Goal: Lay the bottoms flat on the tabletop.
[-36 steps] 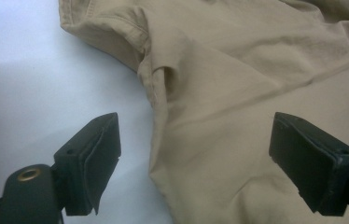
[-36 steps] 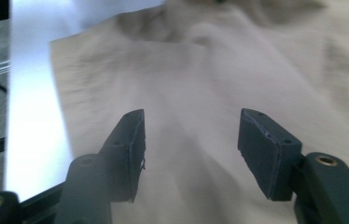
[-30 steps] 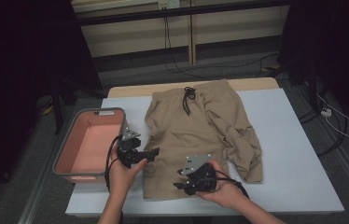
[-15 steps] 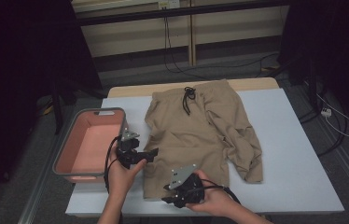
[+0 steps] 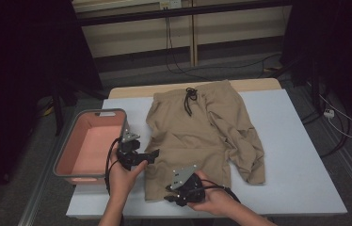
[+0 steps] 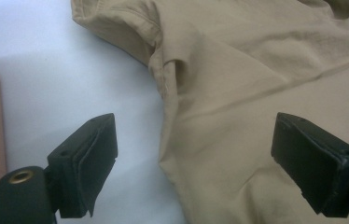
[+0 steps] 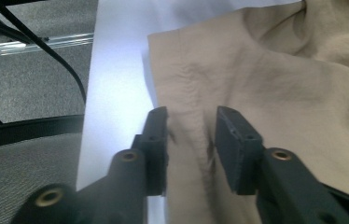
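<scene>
At the bench's (image 5: 301, 155) near edge, the right tongs (image 7: 191, 140) have been lowered, half-closed around the shorts' (image 5: 202, 136) hem; left tongs (image 6: 196, 158) are held wide, empty.

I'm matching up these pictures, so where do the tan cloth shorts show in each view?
High view: tan cloth shorts spread mid-table.
Left gripper view: fills right and top, side edge between open jaws.
Right gripper view: right of centre, hem between jaws.
Shared landmark: pale blue tabletop bordering the cloth.

no readable text, labels, brands, numbers or signs anywhere
</scene>
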### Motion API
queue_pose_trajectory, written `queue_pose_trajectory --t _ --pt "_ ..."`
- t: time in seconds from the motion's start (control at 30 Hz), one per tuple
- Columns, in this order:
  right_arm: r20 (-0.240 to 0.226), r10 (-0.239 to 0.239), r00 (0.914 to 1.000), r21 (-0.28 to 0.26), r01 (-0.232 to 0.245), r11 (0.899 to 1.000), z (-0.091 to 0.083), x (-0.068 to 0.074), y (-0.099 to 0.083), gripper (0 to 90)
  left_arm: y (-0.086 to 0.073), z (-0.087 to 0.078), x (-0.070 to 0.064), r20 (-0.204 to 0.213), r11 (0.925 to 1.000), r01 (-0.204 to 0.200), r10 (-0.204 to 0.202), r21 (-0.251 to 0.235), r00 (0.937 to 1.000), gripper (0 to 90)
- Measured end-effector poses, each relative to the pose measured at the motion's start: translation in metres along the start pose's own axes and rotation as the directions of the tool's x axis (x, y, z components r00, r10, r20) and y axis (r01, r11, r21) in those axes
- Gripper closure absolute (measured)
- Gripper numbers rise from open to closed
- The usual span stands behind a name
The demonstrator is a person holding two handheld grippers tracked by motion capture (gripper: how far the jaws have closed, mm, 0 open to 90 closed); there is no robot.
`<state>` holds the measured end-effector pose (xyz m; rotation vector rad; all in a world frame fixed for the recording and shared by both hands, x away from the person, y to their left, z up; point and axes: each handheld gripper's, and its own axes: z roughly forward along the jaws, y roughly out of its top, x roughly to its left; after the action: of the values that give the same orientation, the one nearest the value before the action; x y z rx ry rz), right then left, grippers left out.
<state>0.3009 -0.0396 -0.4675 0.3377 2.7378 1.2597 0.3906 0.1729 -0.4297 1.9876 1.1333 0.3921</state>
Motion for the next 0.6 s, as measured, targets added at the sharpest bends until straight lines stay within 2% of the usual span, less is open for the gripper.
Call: queue_pose_trajectory --t 0.17,0.23,0.33,0.37,0.43,0.5,0.6 --pt "0.015 0.041 0.9990 -0.013 -0.041 0.999 0.000 -0.007 -0.001 86.9 0.000 0.000 0.000 -0.001 1.0000 0.001 -0.001 -0.001 1.0000 14.7" --pt "0.021 0.057 0.9982 -0.016 -0.056 0.998 0.000 -0.008 -0.001 87.8 0.000 0.000 0.000 -0.004 1.0000 0.007 -0.007 0.003 1.0000 14.8" --pt "0.040 0.046 0.9981 -0.013 -0.046 0.999 0.000 -0.005 -0.001 88.7 0.000 0.001 0.001 -0.014 1.0000 0.004 -0.004 0.002 0.9999 15.6" --pt "0.040 0.057 0.9976 -0.013 -0.056 0.998 0.000 -0.004 0.000 88.8 0.001 0.001 0.001 -0.012 1.0000 0.004 -0.004 0.001 0.9999 15.9" --pt "0.014 0.079 0.9968 -0.023 -0.078 0.997 -0.002 -0.003 0.000 88.9 0.001 0.000 0.001 -0.015 0.9999 0.009 -0.009 -0.006 0.9998 16.8" --pt "-0.033 0.087 0.9957 -0.027 -0.088 0.996 -0.003 0.000 0.002 88.9 0.001 -0.001 0.002 -0.013 0.9998 0.014 -0.014 -0.016 0.9998 19.1" --pt "-0.086 0.066 0.9941 -0.029 -0.068 0.997 -0.006 0.012 0.006 88.9 0.000 0.001 0.003 -0.023 0.9997 0.020 -0.020 -0.011 0.9995 26.3"
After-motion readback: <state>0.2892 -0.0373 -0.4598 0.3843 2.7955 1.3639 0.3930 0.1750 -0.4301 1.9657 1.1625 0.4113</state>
